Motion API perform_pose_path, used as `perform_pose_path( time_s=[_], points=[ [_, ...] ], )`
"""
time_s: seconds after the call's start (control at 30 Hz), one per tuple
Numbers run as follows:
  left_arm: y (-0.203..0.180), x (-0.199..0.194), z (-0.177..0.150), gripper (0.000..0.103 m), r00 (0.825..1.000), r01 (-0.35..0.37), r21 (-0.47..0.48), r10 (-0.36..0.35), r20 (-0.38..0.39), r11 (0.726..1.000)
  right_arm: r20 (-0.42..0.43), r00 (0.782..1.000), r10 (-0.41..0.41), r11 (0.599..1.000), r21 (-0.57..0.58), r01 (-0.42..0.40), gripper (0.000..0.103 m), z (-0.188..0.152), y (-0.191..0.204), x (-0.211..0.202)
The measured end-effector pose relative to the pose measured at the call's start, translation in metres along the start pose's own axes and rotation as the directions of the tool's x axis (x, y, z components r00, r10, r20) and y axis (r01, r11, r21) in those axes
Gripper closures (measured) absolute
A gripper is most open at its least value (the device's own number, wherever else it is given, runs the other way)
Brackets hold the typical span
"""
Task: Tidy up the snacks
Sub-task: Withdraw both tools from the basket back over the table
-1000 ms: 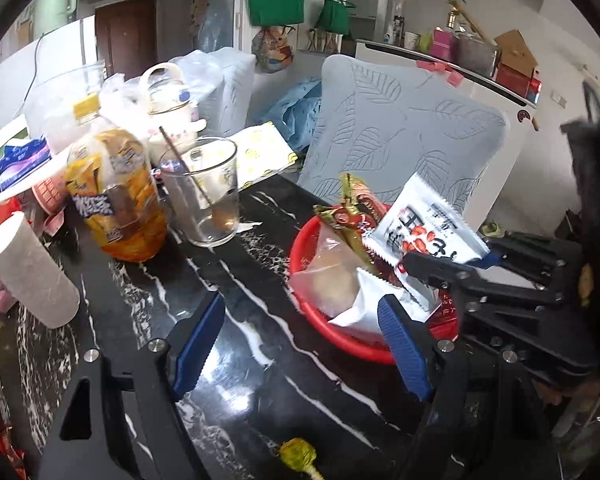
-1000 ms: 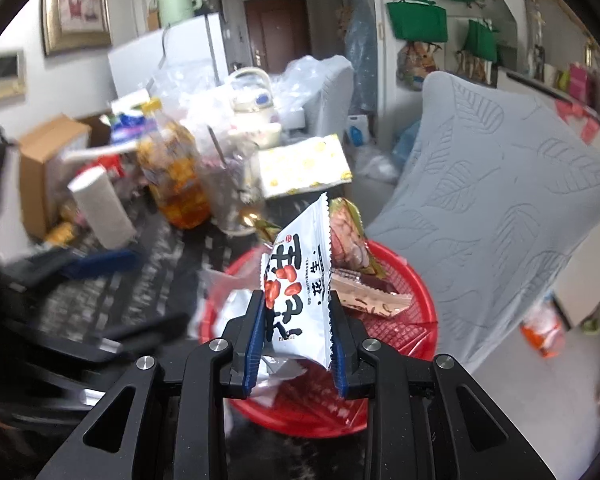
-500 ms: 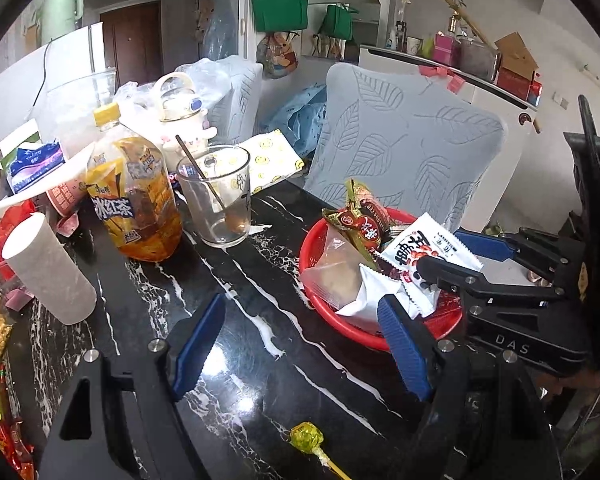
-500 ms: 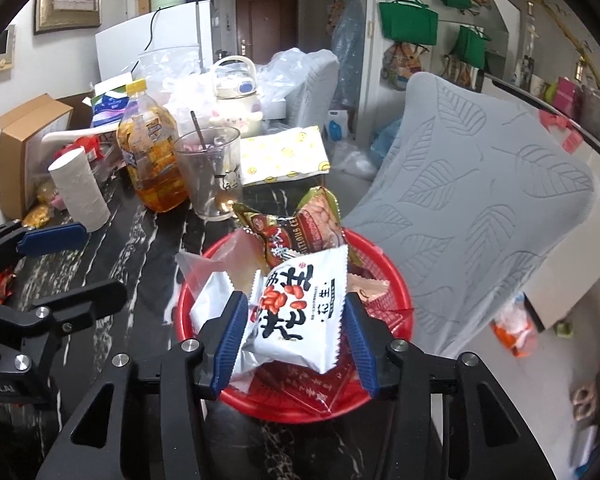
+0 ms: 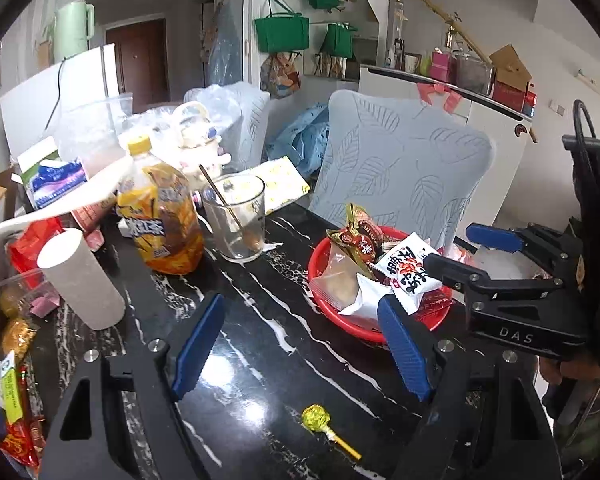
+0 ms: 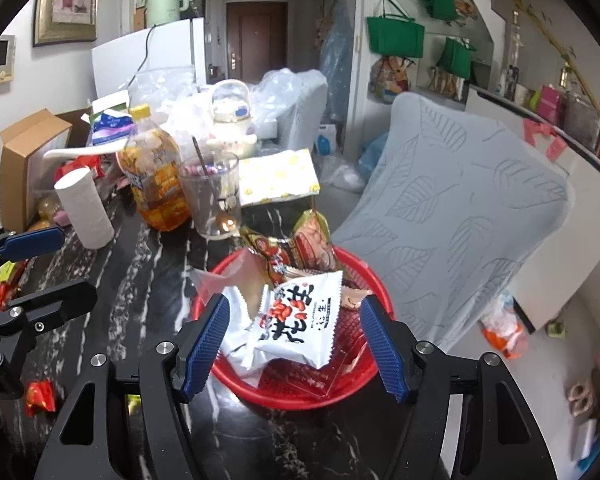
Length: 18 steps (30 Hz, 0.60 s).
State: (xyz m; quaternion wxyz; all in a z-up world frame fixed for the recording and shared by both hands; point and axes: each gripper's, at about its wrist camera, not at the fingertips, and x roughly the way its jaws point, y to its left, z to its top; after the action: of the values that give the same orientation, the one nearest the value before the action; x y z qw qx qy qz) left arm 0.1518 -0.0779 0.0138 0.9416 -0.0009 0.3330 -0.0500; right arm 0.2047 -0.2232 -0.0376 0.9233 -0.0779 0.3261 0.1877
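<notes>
A red basket (image 6: 364, 388) (image 5: 340, 324) on the black marble table holds several snack packets. A white peanut packet (image 6: 300, 320) (image 5: 408, 272) lies on top of them. My right gripper (image 6: 296, 344) is open just above the basket, its blue pads either side of the peanut packet without touching it; it shows from the side in the left wrist view (image 5: 460, 252). My left gripper (image 5: 300, 344) is open and empty over the table left of the basket. A gold-wrapped lollipop (image 5: 320, 420) lies on the table below it.
An orange tea bottle (image 5: 160, 220), a glass with a spoon (image 5: 236, 220) and a paper roll (image 5: 80, 280) stand at the back left. Loose snack wrappers (image 5: 16, 420) lie at the left edge. A grey chair (image 6: 460, 200) stands behind the basket.
My right gripper lowered the peanut packet into the basket, opened and let it go. The packet now lies flat on the other snacks. My left gripper drew back slightly.
</notes>
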Motion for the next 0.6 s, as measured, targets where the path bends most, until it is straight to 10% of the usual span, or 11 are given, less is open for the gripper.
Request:
perform_pose_path(
  time_s=[0.6],
  points=[
    [0.01, -0.101, -0.026, 0.025, 0.991, 0.0, 0.011, -0.001, 0.132, 1.0, 0.136, 0.991, -0.016, 1.0, -0.01, 0.018, 0.033, -0.014, 0.053, -0.111]
  ],
)
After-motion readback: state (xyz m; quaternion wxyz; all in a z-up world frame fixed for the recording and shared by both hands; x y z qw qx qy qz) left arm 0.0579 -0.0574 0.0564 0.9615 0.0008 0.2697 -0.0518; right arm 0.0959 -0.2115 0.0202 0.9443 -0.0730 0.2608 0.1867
